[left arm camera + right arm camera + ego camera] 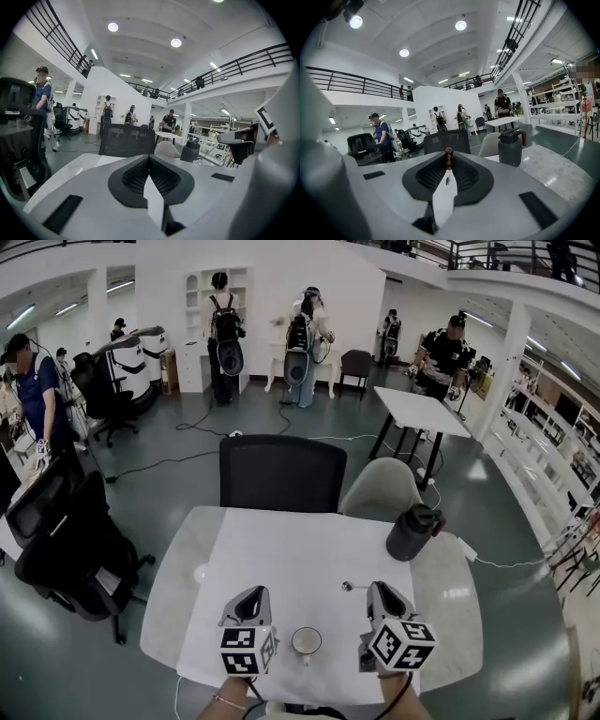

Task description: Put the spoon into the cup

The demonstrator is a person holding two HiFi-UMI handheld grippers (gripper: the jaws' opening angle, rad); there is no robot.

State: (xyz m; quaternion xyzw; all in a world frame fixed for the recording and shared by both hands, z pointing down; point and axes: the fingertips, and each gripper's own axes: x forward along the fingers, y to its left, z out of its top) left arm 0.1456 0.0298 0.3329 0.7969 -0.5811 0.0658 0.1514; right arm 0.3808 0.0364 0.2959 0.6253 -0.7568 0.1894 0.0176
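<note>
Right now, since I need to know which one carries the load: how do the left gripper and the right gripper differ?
The right gripper is shut on the spoon; the left gripper is shut on nothing. In the head view, the right gripper sits to the right of the cup, the left gripper to its left. Shared: both have their jaws together and flank the cup, neither directly above it.
</note>
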